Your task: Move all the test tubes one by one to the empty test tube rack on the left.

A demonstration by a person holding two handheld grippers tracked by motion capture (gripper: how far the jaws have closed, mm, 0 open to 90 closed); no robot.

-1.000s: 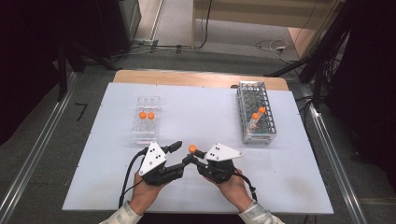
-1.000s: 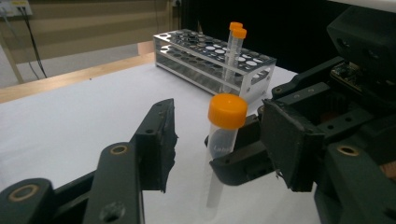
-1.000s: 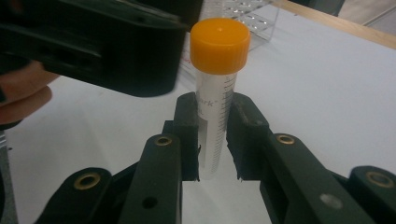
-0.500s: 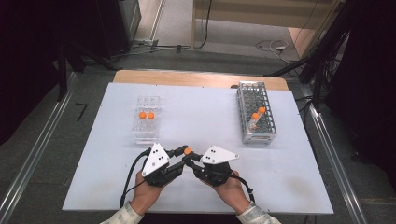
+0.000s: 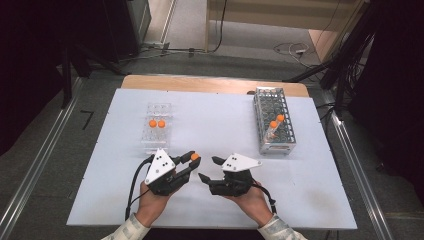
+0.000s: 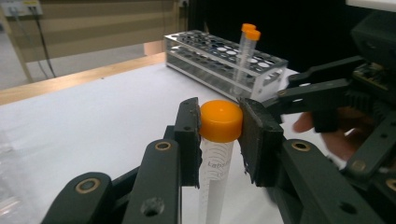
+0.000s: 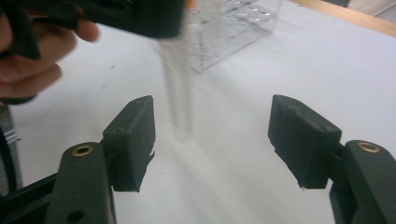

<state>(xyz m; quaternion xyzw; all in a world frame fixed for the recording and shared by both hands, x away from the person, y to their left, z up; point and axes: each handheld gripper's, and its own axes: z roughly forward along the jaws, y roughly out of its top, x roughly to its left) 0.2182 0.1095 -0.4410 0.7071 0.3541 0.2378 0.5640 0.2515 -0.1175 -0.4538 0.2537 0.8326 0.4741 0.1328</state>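
Gripping an orange-capped tube [image 6: 217,154] by its cap, the left gripper [image 5: 191,161] sits near the front edge of the white table [image 5: 215,125], a little left of centre. In the left gripper view its two black pads press on either side of the orange cap [image 6: 221,120], and the clear, printed body of the tube hangs straight down between the jaws. These jaws have just been closing, and they are now clamped on the cap.

The right gripper [image 5: 209,168] lies just to the right of the left one, its tips pointing toward it. Its jaws have just been opening and now stand wide apart with nothing pressed between them; in the right gripper view the blurred tube [image 7: 177,93] hangs beyond the gap, held from above by the other gripper, and the pads [image 7: 133,140] do not touch it. The person's left hand [image 5: 150,200] and right hand [image 5: 252,197] come in from the near edge and hold the two grippers.

Farther back on the left of the table stands a clear plastic rack [image 5: 157,127] with two orange-capped tubes [image 5: 157,123] side by side in it. On the right, well apart from the grippers, a metal wire rack [image 5: 274,120] runs from near to far and holds two more orange-capped tubes [image 5: 276,121] in its near half; in the left gripper view these stand leaning a little in their holes. A strip of wooden tabletop [image 5: 210,82] shows along the far edge of the white surface.
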